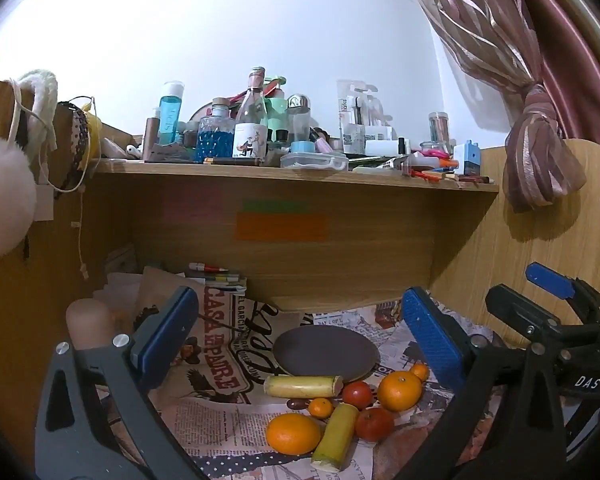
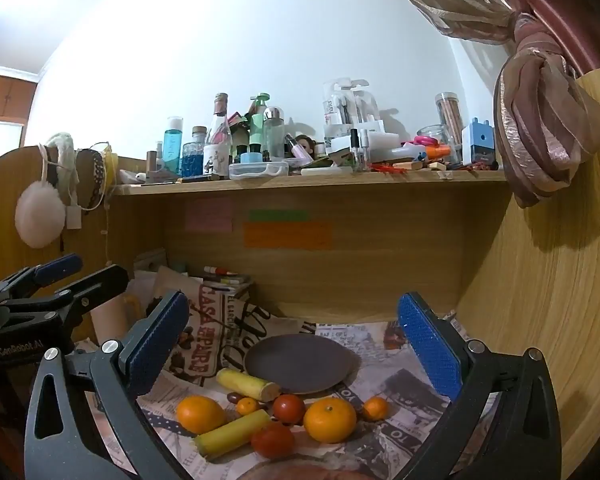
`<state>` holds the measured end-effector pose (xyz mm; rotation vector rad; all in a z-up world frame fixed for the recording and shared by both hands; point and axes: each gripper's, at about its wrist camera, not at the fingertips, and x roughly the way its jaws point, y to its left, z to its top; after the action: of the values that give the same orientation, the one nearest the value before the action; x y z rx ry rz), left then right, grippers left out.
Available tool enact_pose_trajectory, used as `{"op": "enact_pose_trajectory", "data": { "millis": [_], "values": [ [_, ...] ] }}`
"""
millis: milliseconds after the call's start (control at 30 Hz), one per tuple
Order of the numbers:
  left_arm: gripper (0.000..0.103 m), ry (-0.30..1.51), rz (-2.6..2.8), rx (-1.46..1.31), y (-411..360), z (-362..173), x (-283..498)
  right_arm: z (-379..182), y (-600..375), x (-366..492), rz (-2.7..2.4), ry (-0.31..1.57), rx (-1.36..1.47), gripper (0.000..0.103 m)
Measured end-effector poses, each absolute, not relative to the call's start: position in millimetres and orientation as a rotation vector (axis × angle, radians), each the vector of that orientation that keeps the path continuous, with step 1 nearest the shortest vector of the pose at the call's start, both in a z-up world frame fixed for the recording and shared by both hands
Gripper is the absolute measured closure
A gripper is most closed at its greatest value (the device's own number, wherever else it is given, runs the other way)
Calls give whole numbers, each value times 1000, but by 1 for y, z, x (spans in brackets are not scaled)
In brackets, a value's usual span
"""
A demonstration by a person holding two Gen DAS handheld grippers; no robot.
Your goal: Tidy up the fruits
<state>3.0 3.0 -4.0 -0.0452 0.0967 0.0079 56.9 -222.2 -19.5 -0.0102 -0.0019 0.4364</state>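
A dark round plate (image 1: pixel 326 350) (image 2: pixel 298 362) lies empty on newspaper under the shelf. In front of it lie two large oranges (image 1: pixel 293 433) (image 2: pixel 330 420), two small oranges (image 1: pixel 321 407) (image 2: pixel 375 408), two red tomatoes (image 1: pixel 358 395) (image 2: pixel 289 408), two yellow sugarcane pieces (image 1: pixel 303 386) (image 2: pixel 233 434) and a dark date (image 1: pixel 298 404). My left gripper (image 1: pixel 300 344) is open and empty, above the fruit. My right gripper (image 2: pixel 296 350) is open and empty, also above the fruit. The right gripper shows at the right of the left wrist view (image 1: pixel 548 320).
A wooden shelf (image 2: pixel 308 179) above is crowded with bottles and jars. Wooden panels stand behind and to the right (image 2: pixel 540 300). A tied curtain (image 2: pixel 540 128) hangs at the right. A pale cylinder (image 1: pixel 89 322) and stacked papers (image 1: pixel 216 280) sit at the left.
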Motion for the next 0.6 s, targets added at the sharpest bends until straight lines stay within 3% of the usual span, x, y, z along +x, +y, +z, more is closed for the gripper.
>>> {"op": "enact_pose_trajectory", "data": {
  "millis": [600],
  "values": [
    [0, 100, 3, -48, 5, -4, 3, -17, -224, 62, 437, -3, 0, 0]
  ]
}}
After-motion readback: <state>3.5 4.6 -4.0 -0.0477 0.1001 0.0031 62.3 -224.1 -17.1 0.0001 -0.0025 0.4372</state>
